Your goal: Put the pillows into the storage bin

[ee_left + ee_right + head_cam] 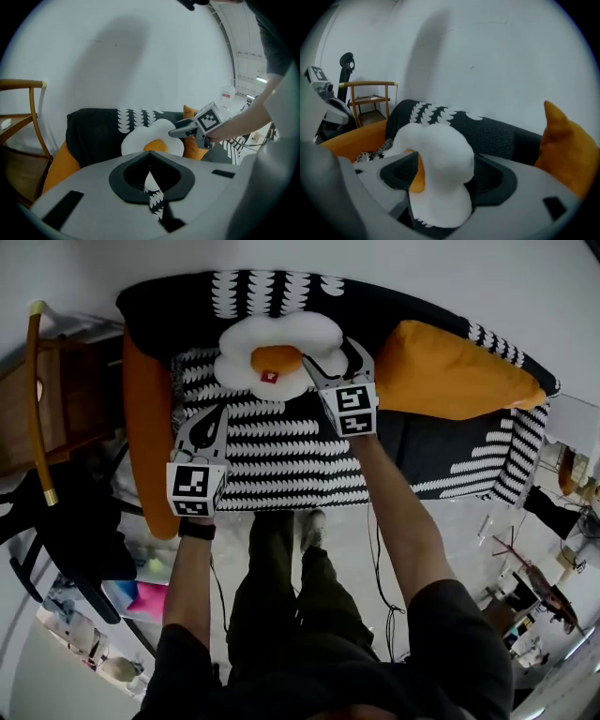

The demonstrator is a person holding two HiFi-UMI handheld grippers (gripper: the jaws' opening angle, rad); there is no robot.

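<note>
At back edge of sofa (281, 460) seat, centre: egg pillow (272, 352), white w/ orange yolk, leaning on backrest. Its long axis runs left–right along the backrest. Two orange pillows as well: one (450, 371) at sofa's right end, one (150, 418) stood along the left arm. No storage bin in any view.

R gripper (337, 362): my jaws are apart, straddling the egg pillow's right-hand lobe. In right gripper view the white lobe fills the gap btwn them. Can't see pads digging in, so I read it as released, lobe inside but not yet squeezed.

L gripper (222, 409): jaws clenched to a sliver, tips meeting, nothing in them. Only sofa pattern shows thru the slit. It hangs over front-left part of seat, well apart from egg pillow, which lies ahead & to its right.

Key relation: R is nearer by far and sits at the pillow's right end, so the lobe enters the jaws end-on.

Judgement: step = grasp of 1st pillow, task barely begun, all three pillows on sofa. Next move calls for closing R on the lobe. Stuffing is soft, so pillow may slip or dangle by one end. L would need to open for the left lobe if a two-handed lift is wanted.
</note>
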